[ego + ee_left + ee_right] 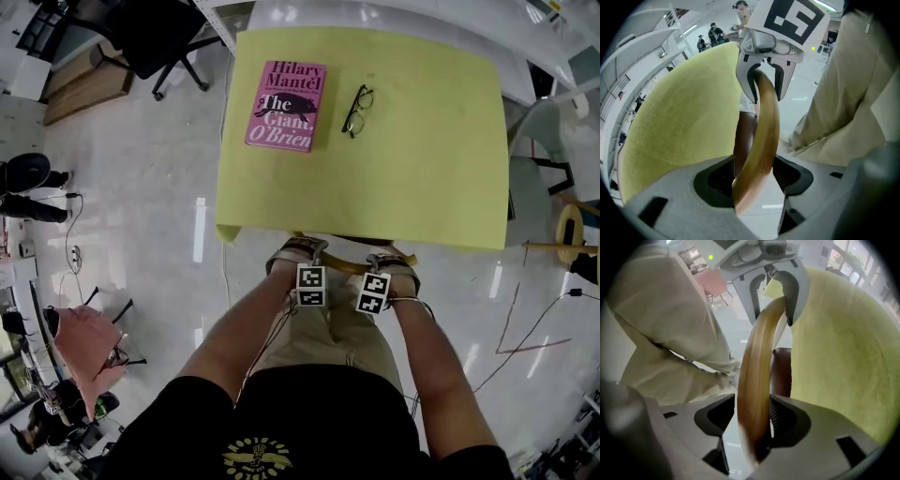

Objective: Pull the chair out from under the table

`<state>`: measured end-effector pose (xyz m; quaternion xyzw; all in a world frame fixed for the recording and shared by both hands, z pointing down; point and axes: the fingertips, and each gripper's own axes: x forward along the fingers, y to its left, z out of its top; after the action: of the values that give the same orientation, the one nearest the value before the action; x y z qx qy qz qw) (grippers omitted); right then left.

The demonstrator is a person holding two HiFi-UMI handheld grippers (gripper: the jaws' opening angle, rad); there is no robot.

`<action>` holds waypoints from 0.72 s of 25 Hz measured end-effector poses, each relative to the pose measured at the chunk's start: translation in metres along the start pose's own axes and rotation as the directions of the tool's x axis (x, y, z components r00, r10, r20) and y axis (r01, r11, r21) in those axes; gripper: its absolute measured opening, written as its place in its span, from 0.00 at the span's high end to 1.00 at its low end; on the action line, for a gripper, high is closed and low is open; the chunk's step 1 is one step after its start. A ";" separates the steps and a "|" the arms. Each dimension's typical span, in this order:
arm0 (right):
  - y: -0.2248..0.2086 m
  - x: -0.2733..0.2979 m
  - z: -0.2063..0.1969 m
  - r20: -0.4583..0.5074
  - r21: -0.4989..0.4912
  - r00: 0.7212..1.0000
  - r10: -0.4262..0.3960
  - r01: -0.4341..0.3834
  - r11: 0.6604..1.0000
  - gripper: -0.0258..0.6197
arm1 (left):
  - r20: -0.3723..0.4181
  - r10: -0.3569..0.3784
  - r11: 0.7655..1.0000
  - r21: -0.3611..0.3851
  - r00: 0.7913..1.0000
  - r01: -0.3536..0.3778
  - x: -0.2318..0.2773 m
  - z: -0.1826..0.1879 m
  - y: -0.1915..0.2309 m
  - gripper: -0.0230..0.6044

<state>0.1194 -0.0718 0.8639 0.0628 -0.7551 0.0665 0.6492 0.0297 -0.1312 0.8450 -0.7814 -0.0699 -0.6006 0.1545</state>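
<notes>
Yellow table (422,141) stands on a shiny floor, with a pink book (286,105) and glasses (356,111) on top. At its near edge, the chair (347,265) is tucked under, and only its curved wooden back shows. The left gripper (298,251) and right gripper (389,261) both sit over that back, jaws apart around it, not squeezing.

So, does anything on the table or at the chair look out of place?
Nothing stands out: the book and the glasses lie flat on the table, nothing is spilled, and the chair is tucked under it.
</notes>
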 end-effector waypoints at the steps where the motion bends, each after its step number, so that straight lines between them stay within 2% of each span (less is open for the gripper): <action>1: -0.001 0.004 -0.003 -0.032 -0.020 0.999 -0.010 0.009 1.000 0.61 | -0.013 0.008 1.000 0.001 1.000 -0.008 0.001 -0.001 0.001 0.60; 3: -0.001 0.010 -0.009 -0.081 -0.073 0.996 -0.042 0.036 0.997 0.61 | -0.034 0.017 1.000 0.002 0.999 -0.017 0.002 -0.002 0.002 0.59; 6: -0.003 0.012 -0.010 -0.076 -0.131 0.993 -0.088 0.078 0.988 0.79 | -0.085 0.021 1.000 0.007 0.996 -0.020 0.006 -0.004 0.000 0.60; 7: -0.002 0.011 -0.009 -0.061 -0.140 0.994 -0.086 0.076 0.987 0.80 | -0.108 0.023 1.000 0.011 0.994 -0.022 0.007 -0.005 -0.001 0.60; 11: 0.008 0.009 -0.006 -0.029 -0.158 0.998 -0.065 0.059 0.986 0.81 | -0.180 0.039 0.999 0.044 0.983 -0.031 0.007 -0.008 -0.010 0.61; 14: 0.016 0.008 -0.006 -0.017 -0.164 0.998 -0.058 0.054 0.985 0.81 | -0.203 0.036 0.998 0.059 0.979 -0.024 0.007 -0.007 -0.018 0.63; 18: 0.027 0.010 -0.011 -0.035 -0.236 0.998 -0.056 0.047 0.971 0.81 | -0.209 0.024 1.000 0.024 0.978 -0.020 0.005 -0.004 -0.040 0.64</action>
<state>0.1234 -0.0433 0.8747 0.0039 -0.7422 -0.0388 0.6690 0.0157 -0.0951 0.8573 -0.7129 -0.0513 -0.6769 0.1762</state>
